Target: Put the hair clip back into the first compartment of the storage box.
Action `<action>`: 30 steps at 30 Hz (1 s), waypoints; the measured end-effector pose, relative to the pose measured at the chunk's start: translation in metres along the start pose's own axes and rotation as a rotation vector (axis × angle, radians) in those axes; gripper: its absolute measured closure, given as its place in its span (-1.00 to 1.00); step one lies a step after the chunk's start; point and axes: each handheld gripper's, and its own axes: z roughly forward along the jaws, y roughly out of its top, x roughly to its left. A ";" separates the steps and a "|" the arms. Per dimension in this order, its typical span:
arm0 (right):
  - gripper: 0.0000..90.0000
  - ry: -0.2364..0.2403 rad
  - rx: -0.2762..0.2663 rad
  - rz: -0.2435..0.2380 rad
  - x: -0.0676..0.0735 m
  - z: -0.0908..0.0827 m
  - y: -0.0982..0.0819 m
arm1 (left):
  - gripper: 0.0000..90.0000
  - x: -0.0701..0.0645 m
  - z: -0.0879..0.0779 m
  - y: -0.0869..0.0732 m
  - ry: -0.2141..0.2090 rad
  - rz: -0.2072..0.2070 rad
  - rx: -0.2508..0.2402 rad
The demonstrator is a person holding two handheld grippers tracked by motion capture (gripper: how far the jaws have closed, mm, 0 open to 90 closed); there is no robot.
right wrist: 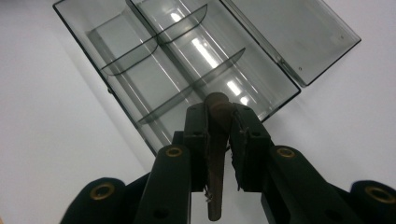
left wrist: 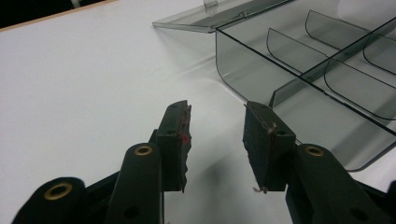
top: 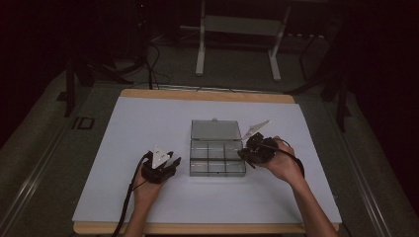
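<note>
A clear grey plastic compartment box [top: 217, 167] lies open on the white table, its lid [top: 215, 129] folded flat behind it. My right gripper [top: 243, 154] hovers at the box's right edge. In the right gripper view this gripper [right wrist: 219, 110] is shut on a thin brown stick-like piece [right wrist: 215, 177], held lengthwise above the box's compartments [right wrist: 140, 60]. My left gripper [top: 168, 165] rests just left of the box. In the left gripper view it [left wrist: 217, 116] stands open with only bare table between its pads, and the box wall [left wrist: 243, 70] is close ahead on the right.
The white board [top: 148, 123] covers a wooden tabletop with free room to the left, front and far right. Beyond the table's far edge, a white metal stand [top: 200, 54] sits on the dark floor. Cables trail from both grippers toward the near edge.
</note>
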 end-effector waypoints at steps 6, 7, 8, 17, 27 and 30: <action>0.73 -0.003 -0.005 -0.010 0.002 0.000 0.007 | 0.35 0.000 0.000 0.000 0.002 -0.002 0.000; 0.73 -0.003 -0.007 -0.015 0.002 0.000 0.008 | 0.35 0.000 0.000 0.000 0.002 -0.002 0.000; 0.73 -0.003 -0.007 -0.015 0.002 0.000 0.008 | 0.35 0.000 0.000 0.000 0.002 -0.002 0.000; 0.73 -0.003 -0.013 -0.012 0.000 0.004 0.017 | 0.35 0.000 0.000 0.000 0.000 -0.006 -0.003; 0.73 -0.002 -0.021 -0.017 0.003 0.006 0.026 | 0.35 0.000 0.000 0.000 0.001 -0.005 -0.003; 0.73 -0.003 -0.026 -0.021 0.003 0.006 0.029 | 0.35 0.000 0.000 0.000 0.002 -0.006 -0.004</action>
